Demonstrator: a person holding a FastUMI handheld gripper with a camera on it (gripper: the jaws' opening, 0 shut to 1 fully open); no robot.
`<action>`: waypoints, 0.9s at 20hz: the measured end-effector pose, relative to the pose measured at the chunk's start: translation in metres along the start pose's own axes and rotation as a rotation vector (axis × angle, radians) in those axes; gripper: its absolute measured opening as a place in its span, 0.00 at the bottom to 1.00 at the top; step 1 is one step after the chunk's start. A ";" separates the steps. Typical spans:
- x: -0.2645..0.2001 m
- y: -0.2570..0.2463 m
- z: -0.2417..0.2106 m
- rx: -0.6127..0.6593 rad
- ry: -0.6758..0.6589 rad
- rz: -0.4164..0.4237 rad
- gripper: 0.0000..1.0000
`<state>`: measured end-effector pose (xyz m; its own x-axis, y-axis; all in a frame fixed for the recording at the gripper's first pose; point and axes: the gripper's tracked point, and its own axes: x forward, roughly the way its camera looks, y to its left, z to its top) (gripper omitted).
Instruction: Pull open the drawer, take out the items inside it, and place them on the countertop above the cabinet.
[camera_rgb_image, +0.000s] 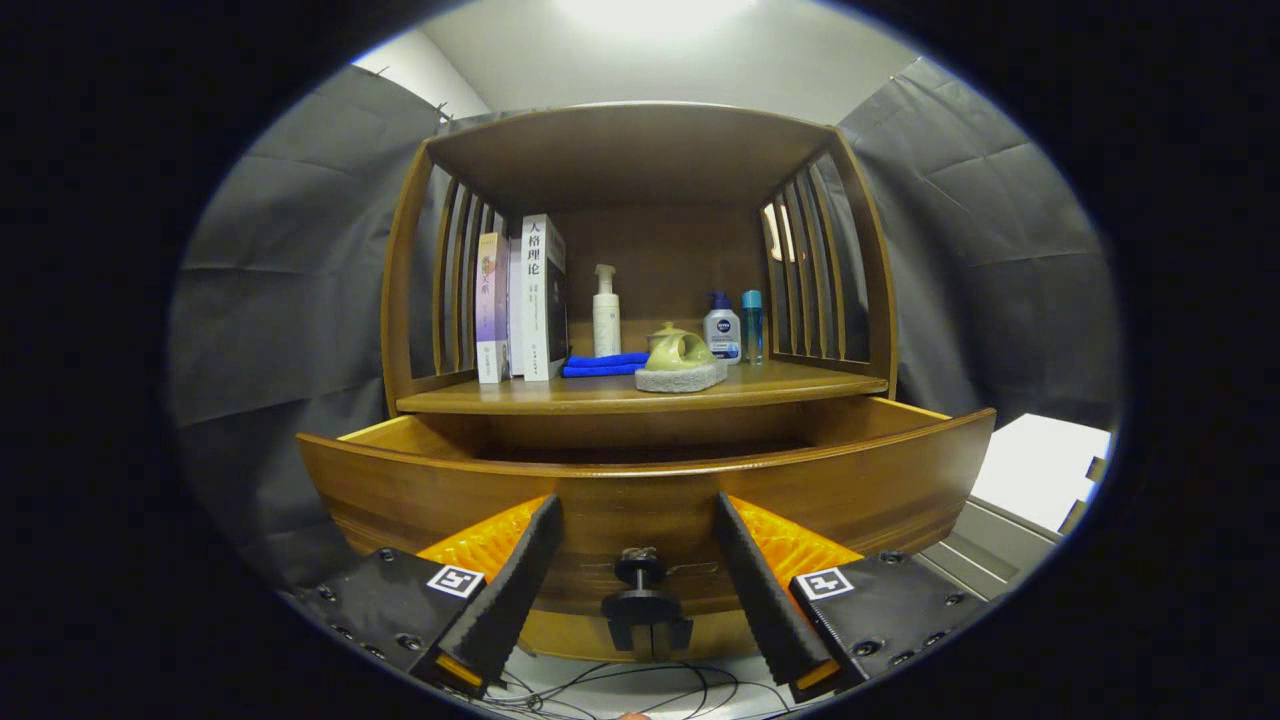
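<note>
I see the tongs (636, 515) spread wide, their two fingers (515, 580) standing apart with nothing gripped between them. Between the fingers, lower down, sits a small dark knob (640, 570) on the wooden front of the drawer (640, 490); neither finger touches it. The drawer is pulled out toward me from the cabinet (640, 150), its curved front panel just ahead of the fingertips, and I cannot tell what lies inside because the front panel hides the interior. Above the drawer is the table (560, 395), the wooden surface of the cabinet, enclosed by slatted sides and a top board. On it, toward the left slats, a few books (520, 300) stand upright. Beside them lies a folded blue cloth (603, 365), and behind the cloth stands a white pump bottle (606, 315). Near the middle a green teapot (678, 350) rests on a grey pad (682, 378). Just to the right of it stand a white bottle with a blue cap (722, 330) and a slim teal bottle (752, 325). Loose cables (600, 690) trail on the floor below the drawer.
</note>
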<state>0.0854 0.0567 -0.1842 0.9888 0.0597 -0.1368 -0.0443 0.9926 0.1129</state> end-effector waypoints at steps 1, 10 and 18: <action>0.003 -0.001 -0.001 -0.009 0.008 0.000 0.97; 0.030 -0.002 0.002 -0.016 0.030 0.004 0.97; 0.059 -0.008 0.005 -0.032 0.036 0.025 0.98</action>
<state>0.1452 0.0520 -0.1883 0.9817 0.0879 -0.1692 -0.0743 0.9936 0.0852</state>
